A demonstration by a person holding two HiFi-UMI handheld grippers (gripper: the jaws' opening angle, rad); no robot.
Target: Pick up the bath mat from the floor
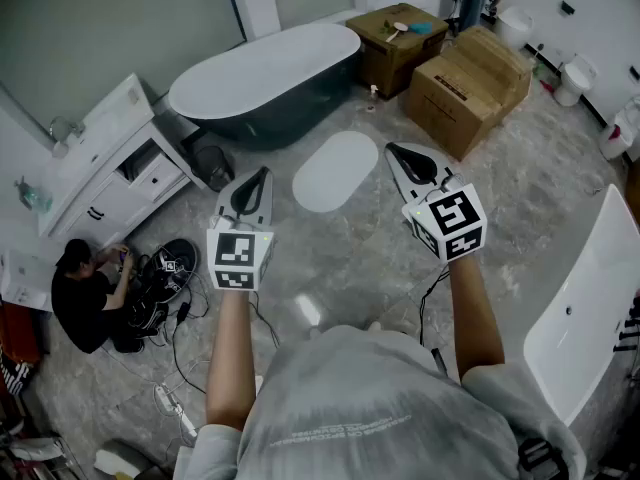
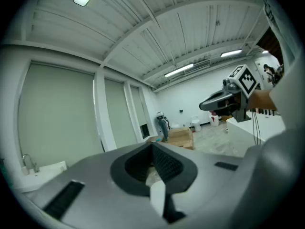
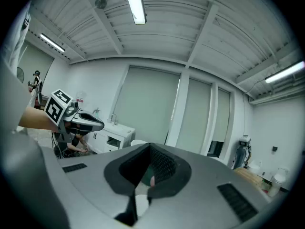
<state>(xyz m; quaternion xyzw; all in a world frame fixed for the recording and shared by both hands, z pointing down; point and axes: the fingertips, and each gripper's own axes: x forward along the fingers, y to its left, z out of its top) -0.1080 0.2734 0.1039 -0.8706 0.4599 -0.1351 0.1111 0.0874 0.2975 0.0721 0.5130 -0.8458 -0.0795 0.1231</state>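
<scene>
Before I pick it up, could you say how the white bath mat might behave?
Lying flat and thin, the bath mat will probably flop when lifted by one edge. It looks light and may slide on the glossy floor.

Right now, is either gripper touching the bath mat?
No, the bath mat lies flat on the floor, while the left gripper and right gripper are raised, jaws shut.
</scene>
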